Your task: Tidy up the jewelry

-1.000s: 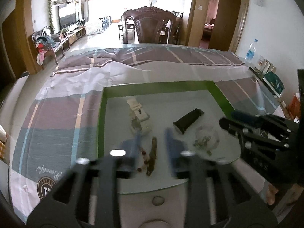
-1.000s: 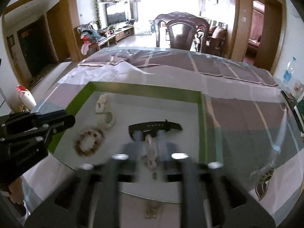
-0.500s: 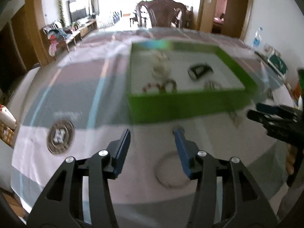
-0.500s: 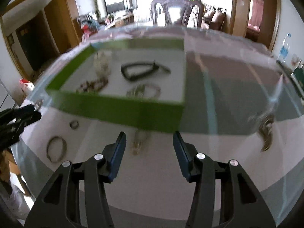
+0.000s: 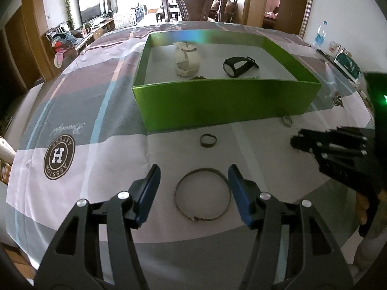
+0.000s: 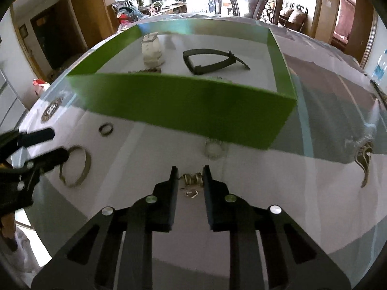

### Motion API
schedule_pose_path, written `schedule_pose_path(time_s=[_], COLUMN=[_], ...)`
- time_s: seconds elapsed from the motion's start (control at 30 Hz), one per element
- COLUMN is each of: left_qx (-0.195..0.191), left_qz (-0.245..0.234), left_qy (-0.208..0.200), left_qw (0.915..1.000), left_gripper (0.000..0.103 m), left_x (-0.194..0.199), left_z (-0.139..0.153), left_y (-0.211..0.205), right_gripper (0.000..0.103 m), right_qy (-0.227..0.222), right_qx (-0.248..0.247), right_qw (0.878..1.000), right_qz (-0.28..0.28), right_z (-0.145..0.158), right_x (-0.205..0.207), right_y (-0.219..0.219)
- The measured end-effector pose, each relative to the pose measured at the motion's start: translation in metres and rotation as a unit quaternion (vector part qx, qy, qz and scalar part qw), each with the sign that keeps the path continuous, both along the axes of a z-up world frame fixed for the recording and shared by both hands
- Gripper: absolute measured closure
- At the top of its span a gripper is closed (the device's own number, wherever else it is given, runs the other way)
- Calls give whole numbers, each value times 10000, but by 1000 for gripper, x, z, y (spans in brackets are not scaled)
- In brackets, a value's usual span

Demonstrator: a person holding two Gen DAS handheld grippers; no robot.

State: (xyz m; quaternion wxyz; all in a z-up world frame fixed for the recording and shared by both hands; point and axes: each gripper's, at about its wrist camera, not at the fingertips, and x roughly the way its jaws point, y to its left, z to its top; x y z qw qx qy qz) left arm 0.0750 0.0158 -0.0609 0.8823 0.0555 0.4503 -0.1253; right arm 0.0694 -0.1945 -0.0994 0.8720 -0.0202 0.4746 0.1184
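The left gripper is held apart, its jaws having just been opening, with the thin bangle lying flat on the tabletop between them, untouched. The right gripper has just been closing around a small gold clasp piece; contact cannot be told. The green box stands just beyond both grippers. The bangle's rim is best pinched squarely and lifted cleanly, so that it is not slid across the cloth.

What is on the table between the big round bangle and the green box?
A small dark ring lies on the cloth between the bangle and the green box, touching neither. The left wrist view shows it best.
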Motion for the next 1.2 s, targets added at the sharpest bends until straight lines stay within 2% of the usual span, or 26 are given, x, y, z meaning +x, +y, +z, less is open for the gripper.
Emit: schedule_pose_path(time_s=[0.1,0.2,0.37,0.47,0.63,0.7,0.97,1.07,1.2], left_qx=[-6,16,56,68,132,133,214,151,140], left_qz=[-5,-1,22,72,130,114,22,7,46], left_qy=[24,25,51,79,110,111,192,247,256], left_qw=[10000,10000,10000,9999,9998,9998,9996,9996,9996], left_gripper=[42,39,36,32,31,31,32,33,33], left_x=[-1,0,-2,-4,-6,-7,-6,-5,-4], left_z=[-2,-3,-7,-9,-12,-13,-21,-24,-25], left_y=[-2,-3,-4,0,4,5,-2,-2,0], right_gripper=[82,80,65,65,65,65,65,65,65], right_qy=[80,-59,-179,-160,-86,-49,-32,-22,-69], right_qx=[134,165,154,108,44,73,274,208,246], right_qw=[9999,9998,9983,9970,9929,9933,9990,9990,9969], right_qz=[55,-126,-524,-754,-1188,-1154,-356,-384,-747], right_z=[2,8,14,12,6,5,2,-2,0], right_x=[-16,-28,-33,-34,-34,-36,-34,-26,-20], right_y=[-3,-11,-28,-40,-59,-60,-18,-10,-22])
